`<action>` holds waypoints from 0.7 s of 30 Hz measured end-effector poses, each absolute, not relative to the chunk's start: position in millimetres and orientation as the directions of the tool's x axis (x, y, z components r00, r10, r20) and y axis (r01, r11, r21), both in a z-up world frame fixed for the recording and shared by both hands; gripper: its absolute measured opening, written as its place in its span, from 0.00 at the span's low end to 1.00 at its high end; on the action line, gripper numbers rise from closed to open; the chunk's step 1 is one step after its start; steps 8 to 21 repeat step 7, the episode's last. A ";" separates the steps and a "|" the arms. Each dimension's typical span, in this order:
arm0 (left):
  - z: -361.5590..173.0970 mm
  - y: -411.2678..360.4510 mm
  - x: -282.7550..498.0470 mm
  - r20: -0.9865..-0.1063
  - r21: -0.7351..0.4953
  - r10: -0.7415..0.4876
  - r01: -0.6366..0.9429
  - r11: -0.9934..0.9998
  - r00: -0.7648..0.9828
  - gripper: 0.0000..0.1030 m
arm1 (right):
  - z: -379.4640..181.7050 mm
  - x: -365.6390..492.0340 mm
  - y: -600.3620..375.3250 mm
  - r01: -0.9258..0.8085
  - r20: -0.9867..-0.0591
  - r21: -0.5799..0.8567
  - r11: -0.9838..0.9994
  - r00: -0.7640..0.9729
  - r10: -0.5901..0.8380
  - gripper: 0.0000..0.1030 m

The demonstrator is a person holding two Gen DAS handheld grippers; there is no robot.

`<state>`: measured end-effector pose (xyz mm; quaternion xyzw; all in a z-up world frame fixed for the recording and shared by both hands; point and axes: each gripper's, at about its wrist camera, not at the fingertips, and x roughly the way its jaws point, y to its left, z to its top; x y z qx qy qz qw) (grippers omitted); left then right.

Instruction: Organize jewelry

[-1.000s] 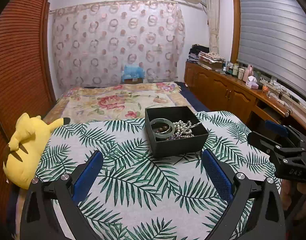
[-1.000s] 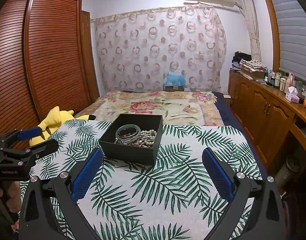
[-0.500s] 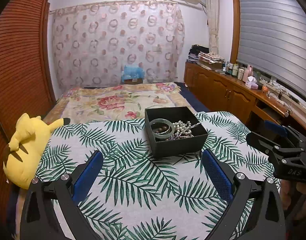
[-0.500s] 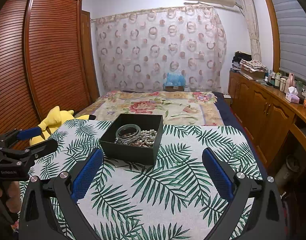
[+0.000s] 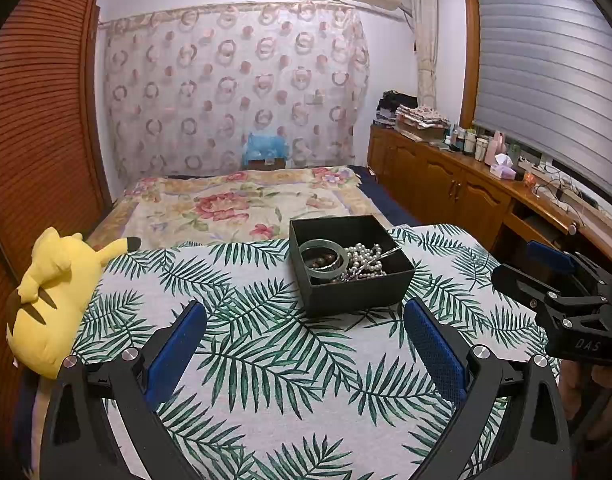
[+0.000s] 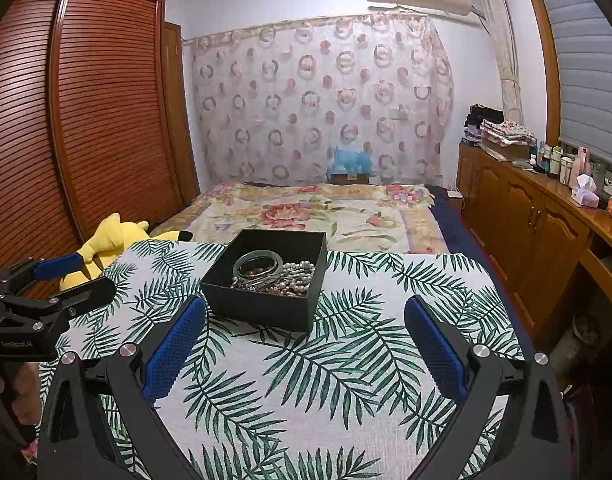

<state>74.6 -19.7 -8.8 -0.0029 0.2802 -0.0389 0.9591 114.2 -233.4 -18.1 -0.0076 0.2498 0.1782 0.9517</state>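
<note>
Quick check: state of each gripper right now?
Left gripper: open, holding nothing, short of the black box.
Right gripper: open, holding nothing.

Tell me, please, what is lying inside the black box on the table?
Inside the black box lie a pale green bangle, dark beads within its ring, and white pearl strands. Anything beneath that tangle is covered.

A home bedroom: floral-covered bed [image 5: 242, 208], louvred wardrobe [image 6: 86, 120], curtained wall [image 5: 234, 88].
</note>
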 end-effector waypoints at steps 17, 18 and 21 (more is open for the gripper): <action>-7.8 -19.7 74.4 -0.537 -0.029 -0.076 0.072 0.997 0.840 0.93 | -18.2 114.1 -233.5 -0.342 -0.478 0.075 0.937 0.812 0.335 0.97; -7.8 -19.7 74.4 -0.537 -0.029 -0.076 0.072 0.997 0.840 0.93 | -18.2 114.1 -233.5 -0.342 -0.478 0.075 0.937 0.812 0.335 0.97; -7.8 -19.7 74.4 -0.537 -0.029 -0.076 0.072 0.997 0.840 0.93 | -18.2 114.1 -233.5 -0.342 -0.478 0.075 0.937 0.812 0.335 0.97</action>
